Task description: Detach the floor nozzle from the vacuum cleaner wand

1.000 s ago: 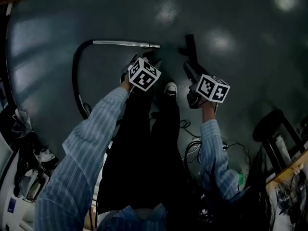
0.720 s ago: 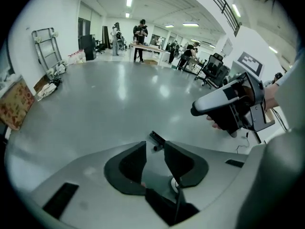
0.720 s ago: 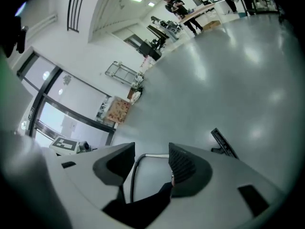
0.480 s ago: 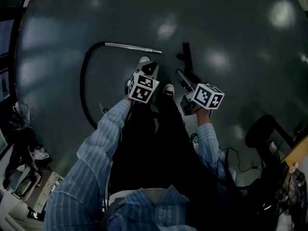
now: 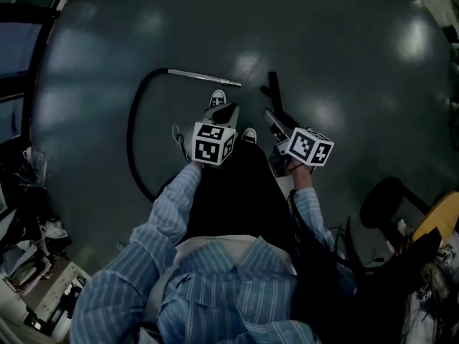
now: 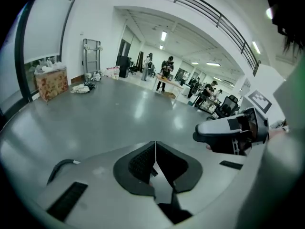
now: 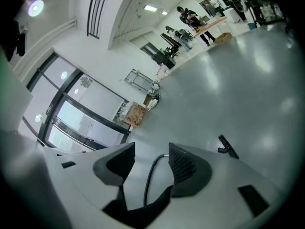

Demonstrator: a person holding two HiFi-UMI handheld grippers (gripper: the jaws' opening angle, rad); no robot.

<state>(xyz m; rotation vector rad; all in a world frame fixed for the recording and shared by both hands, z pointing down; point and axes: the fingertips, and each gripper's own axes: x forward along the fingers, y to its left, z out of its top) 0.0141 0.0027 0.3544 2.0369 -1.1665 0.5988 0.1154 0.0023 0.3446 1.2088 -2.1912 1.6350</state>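
Note:
The silver wand (image 5: 204, 76) lies on the grey floor, with its black hose (image 5: 133, 135) curving off to the left. Apart from it, to the right of the wand's free end, lies the black floor nozzle (image 5: 272, 89). Both grippers hang well above the floor and touch neither. My left gripper (image 5: 229, 110) is shut; its jaws have just been closing, with nothing between them (image 6: 155, 159). My right gripper (image 5: 267, 116) is open and empty (image 7: 150, 168). Through its gap I see the hose (image 7: 151, 175) far below, and the nozzle (image 7: 228, 147) to its right.
The person's two shoes (image 5: 217, 97) (image 5: 249, 135) stand just short of the wand. A black chair (image 5: 387, 199) and cables are at the right, cluttered gear (image 5: 39, 278) at the lower left. A cardboard box (image 6: 50, 82) and people at desks (image 6: 167, 70) are far off.
Both grippers have risen away from the floor as the person straightened up. The wand and nozzle stay where they lay and now look smaller and farther below.

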